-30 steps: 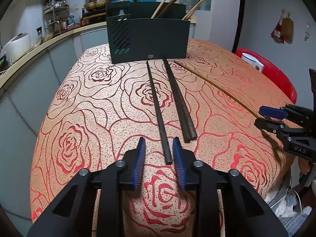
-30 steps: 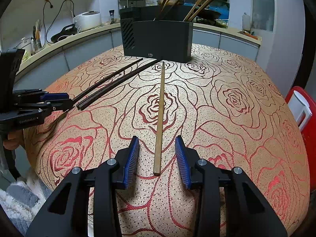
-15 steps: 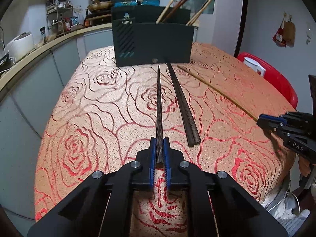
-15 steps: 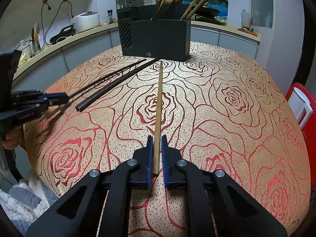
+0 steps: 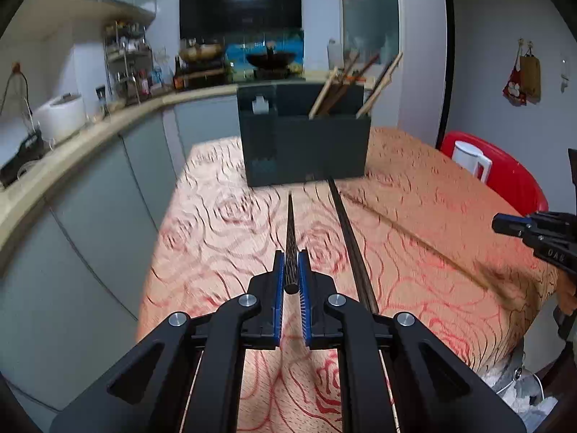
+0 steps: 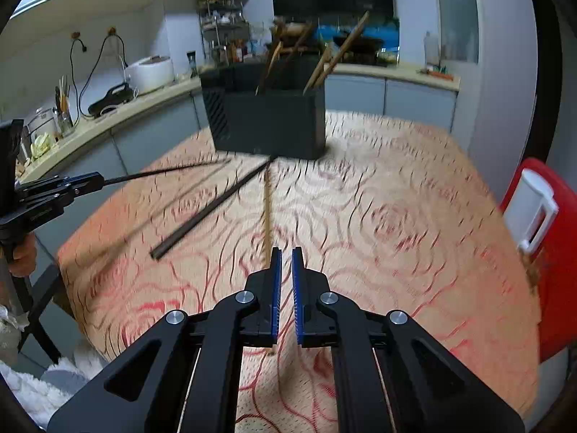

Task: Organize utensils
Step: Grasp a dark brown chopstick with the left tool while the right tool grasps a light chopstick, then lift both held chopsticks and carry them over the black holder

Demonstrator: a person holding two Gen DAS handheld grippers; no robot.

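My left gripper is shut on a dark chopstick and holds it lifted above the rose-patterned tablecloth, pointing at the dark utensil holder. A second dark chopstick lies on the cloth to its right. My right gripper is raised and nearly shut, with nothing between its pads. The light wooden chopstick lies on the cloth below and ahead of it. The holder has several chopsticks standing in it. The left gripper also shows in the right wrist view, holding its dark chopstick.
A red stool with a white jug stands right of the table. A kitchen counter with a rice cooker runs along the left and back. The table edge drops off at left.
Both grippers closed on chopsticks and rose. My left gripper lifted the dark chopstick off the cloth. The light chopstick slipped out of my right gripper and stayed on the table.
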